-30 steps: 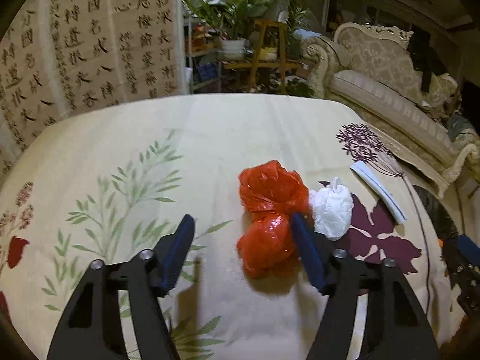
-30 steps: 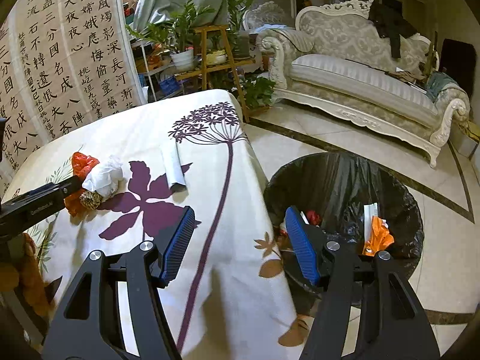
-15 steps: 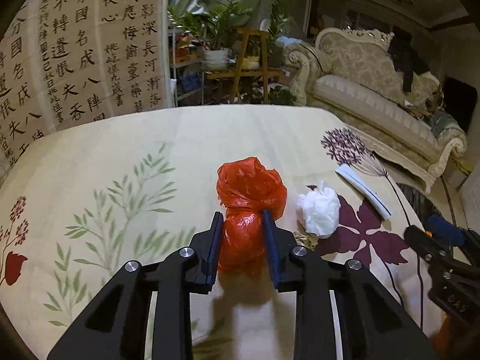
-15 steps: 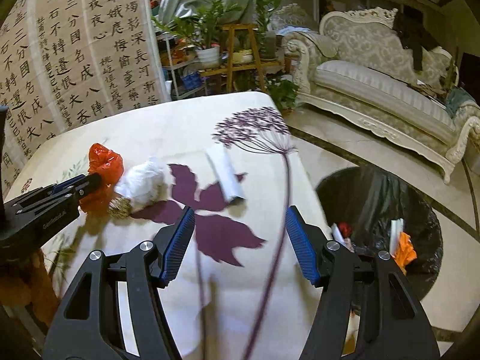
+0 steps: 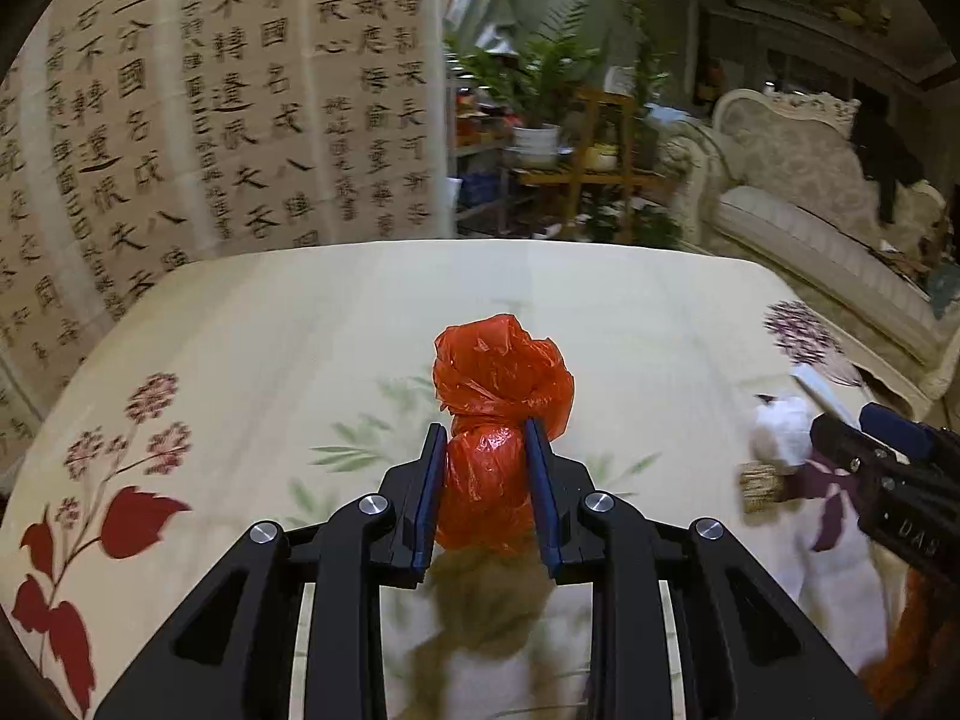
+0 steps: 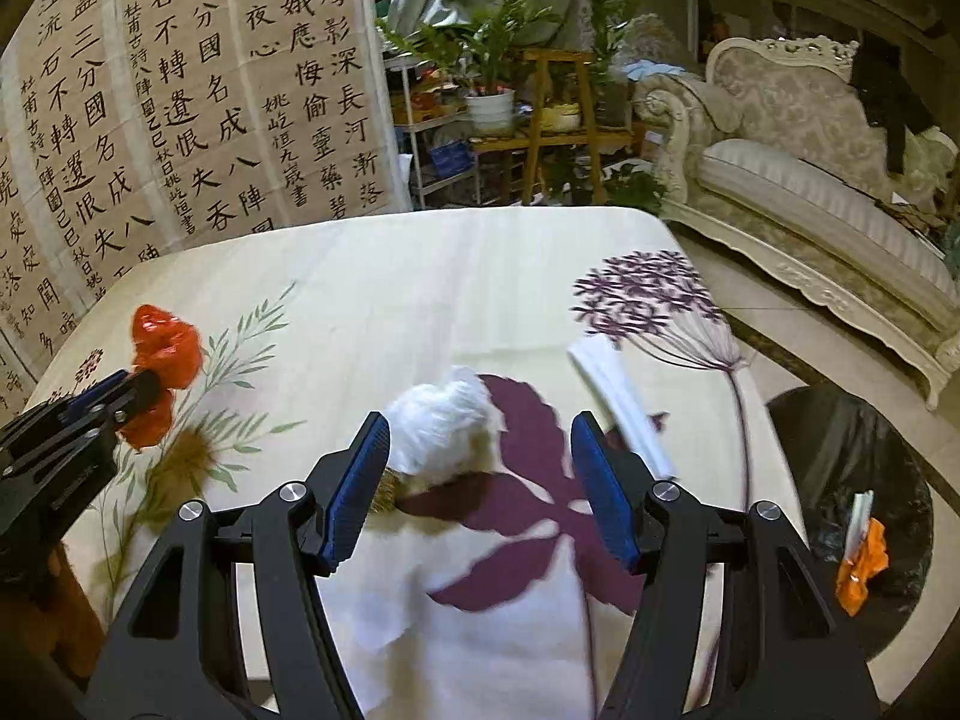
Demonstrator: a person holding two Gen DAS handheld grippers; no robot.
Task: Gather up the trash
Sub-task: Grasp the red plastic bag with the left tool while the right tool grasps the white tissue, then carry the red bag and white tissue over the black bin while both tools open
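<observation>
On a table draped in a cream cloth (image 6: 456,276) printed with leaves and purple flowers, the left gripper (image 5: 485,480) clamps its blue pads on the lower half of a crumpled red plastic bag (image 5: 501,384). The right gripper (image 6: 480,474) is spread wide, with a white tissue wad (image 6: 441,426) between its tips and a white paper strip (image 6: 618,402) just beside. Behind the table hang calligraphy panels (image 6: 198,90); potted plants (image 6: 486,54) and an ornate sofa (image 6: 828,144) fill the room. A black-lined trash bin (image 6: 852,468) sits on the floor to the right.
</observation>
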